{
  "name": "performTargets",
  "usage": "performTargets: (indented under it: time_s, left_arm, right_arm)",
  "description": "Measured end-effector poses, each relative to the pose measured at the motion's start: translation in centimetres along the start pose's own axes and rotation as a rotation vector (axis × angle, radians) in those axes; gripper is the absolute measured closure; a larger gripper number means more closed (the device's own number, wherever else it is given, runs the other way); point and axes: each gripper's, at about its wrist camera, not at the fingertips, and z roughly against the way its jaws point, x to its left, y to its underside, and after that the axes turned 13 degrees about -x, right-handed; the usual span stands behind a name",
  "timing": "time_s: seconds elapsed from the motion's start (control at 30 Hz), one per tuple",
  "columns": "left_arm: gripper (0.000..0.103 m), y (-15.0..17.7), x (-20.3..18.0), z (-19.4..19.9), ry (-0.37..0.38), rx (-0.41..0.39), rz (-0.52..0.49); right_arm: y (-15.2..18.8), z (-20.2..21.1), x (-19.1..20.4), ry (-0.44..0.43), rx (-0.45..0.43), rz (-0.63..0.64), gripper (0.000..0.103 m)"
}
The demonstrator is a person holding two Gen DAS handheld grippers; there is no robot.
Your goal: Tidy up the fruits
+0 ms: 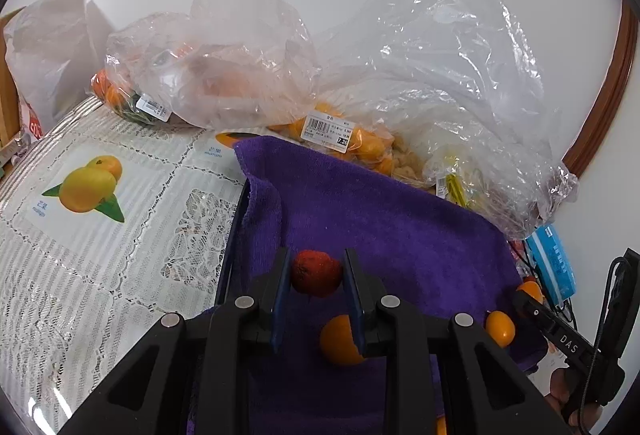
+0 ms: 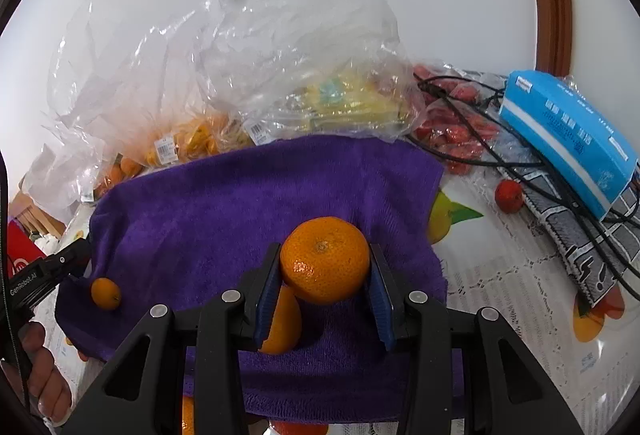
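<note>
Two grippers are each carrying fruit above the purple towel: left gripper jaws pinching a red fruit, right gripper jaws clamping a mandarin. Few fruits are lying on the towel; bagged fruit behind is remaining, so sorting looks early.

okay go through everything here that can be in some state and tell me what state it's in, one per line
left gripper: shut on a red fruit
right gripper: shut on a mandarin
purple towel: spread out, rumpled
kumquat: loose on the towel
clear bags: open, crumpled, fruit inside
blue tissue box: lying flat
</note>
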Motion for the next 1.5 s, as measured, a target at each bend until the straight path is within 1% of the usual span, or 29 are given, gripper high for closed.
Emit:
performTargets:
  time_s: [0.3, 0.53, 0.87, 0.9, 0.97, 1.0, 1.03, 1.17, 1.37, 1.5]
  left_arm:
    - [0.079, 0.4, -0.4, -1.1, -0.014, 0.045, -0.01]
    - [0.079, 0.7, -1.0, -1.4, -0.033, 0.046, -0.048]
    - [0.079, 0.4, -1.0, -0.8, -0.006, 0.034, -0.047]
    - [0.078, 0.3, -1.0, -0.7, -0.002, 0.029, -0.049]
    - [0.07, 0.2, -1.0, -0.3, 0.003, 0.02, -0.051]
    - [0.064, 0.2, -1.1, -0.2, 0.008, 0.014, -0.052]
    - [0.062, 0.1, -1.1, -0.1, 0.012, 0.008, -0.053]
    - [0.061, 0.1, -1.3, 0.1, 0.013, 0.005, -0.055]
    - [0.06, 0.1, -1.4, 0.3, 0.013, -0.002, -0.059]
    - [0.058, 0.1, -1.6, 0.5, 0.019, -0.012, -0.066]
  right_arm:
    - [0.5, -0.5, 0.8, 0.002, 0.012, 0.036, 0.062]
    - [0.9, -0.8, 1.2, 0.009, 0.028, 0.052, 0.062]
    - [0.8, -0.8, 1.3, 0.013, 0.027, 0.059, 0.06]
    - [0.8, -0.7, 1.2, 0.012, 0.024, 0.059, 0.06]
    - [0.7, -0.6, 1.3, 0.011, 0.019, 0.062, 0.06]
    - [0.7, -0.5, 1.4, 0.013, 0.017, 0.068, 0.06]
    - [0.6, -0.2, 1.5, 0.017, 0.009, 0.078, 0.06]
    - [0.3, 0.7, 1.8, 0.019, -0.031, 0.097, 0.051]
    - [0.2, 1.2, 2.1, 0.016, -0.052, 0.103, 0.05]
    - [0.4, 1.2, 3.0, 0.03, -0.055, 0.144, 0.049]
